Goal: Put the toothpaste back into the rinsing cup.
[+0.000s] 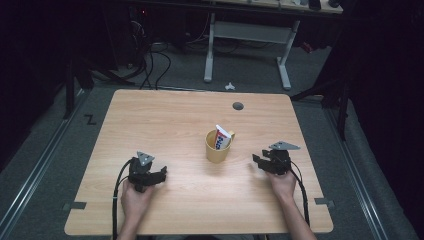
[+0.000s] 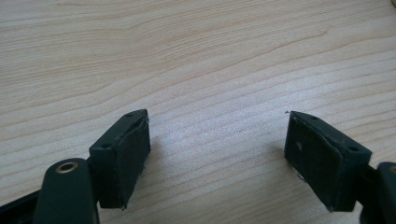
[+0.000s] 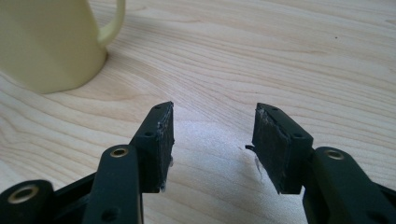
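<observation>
Yellow mug (image 1: 218,147) stands upright near the middle of the tabletop (image 1: 165,115), slightly toward the person's right. A toothpaste tube (image 1: 223,136), white with red and blue print, stands in the mug, leaning toward the mug's right rim with its upper end sticking out above it. The handle cannot be made out from the high view; in the right gripper view the mug (image 3: 51,42) sits at upper left with its handle on the side facing the picture's centre.

Left gripper (image 1: 162,174): held in the person's left hand (image 1: 135,197) low over the tabletop, well apart from the mug, on its left and nearer the person. In the left gripper view the left gripper (image 2: 217,151) has its jaws spread wide, with bare wood between the pads and nothing pinched.

Right gripper (image 1: 256,160): held in the right hand (image 1: 282,182) to the right of the mug, near it but not touching, pointing toward it. In the right gripper view the right gripper (image 3: 212,140) has its jaws apart, narrower than the left pair, with only tabletop grain between them; the pads (image 3: 273,144) look scuffed.

A round dark hole (image 1: 238,106) sits in the tabletop beyond the mug. Cables trail from both grippers toward the near edge.
</observation>
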Demonstrator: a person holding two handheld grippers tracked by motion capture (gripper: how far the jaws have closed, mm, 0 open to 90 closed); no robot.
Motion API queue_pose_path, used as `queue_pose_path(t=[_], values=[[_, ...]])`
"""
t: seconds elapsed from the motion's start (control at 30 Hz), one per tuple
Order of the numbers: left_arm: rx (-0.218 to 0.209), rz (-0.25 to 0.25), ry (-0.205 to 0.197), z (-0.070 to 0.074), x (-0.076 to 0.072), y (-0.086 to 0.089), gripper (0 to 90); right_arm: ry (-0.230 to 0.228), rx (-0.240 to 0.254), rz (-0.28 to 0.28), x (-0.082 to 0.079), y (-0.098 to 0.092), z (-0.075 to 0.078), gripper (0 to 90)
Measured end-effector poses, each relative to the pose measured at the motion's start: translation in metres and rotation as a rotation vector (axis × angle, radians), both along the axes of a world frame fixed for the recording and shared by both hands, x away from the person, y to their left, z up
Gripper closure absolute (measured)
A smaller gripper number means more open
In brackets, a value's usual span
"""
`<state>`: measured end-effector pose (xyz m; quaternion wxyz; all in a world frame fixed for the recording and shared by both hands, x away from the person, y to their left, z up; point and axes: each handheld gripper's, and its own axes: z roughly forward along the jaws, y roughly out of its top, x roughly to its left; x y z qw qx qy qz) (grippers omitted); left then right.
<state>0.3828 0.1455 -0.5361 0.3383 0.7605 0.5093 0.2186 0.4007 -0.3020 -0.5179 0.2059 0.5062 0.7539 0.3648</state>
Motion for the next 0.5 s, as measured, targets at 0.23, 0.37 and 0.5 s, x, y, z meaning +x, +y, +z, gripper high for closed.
queue_pose_path(t=[0.23,0.37,0.5], values=[[0.000,0.000,0.000,0.0000,0.0000,0.0000,22.8,0.003,-0.026,-0.018,0.0027,0.0003,-0.0049,48.6],[0.000,0.000,0.000,0.0000,0.0000,0.0000,22.8,0.010,-0.027,-0.027,0.0033,0.0007,-0.0073,48.6],[0.000,0.000,0.000,0.0000,0.0000,0.0000,22.8,0.010,-0.037,-0.026,0.0037,0.0023,-0.0083,48.6]])
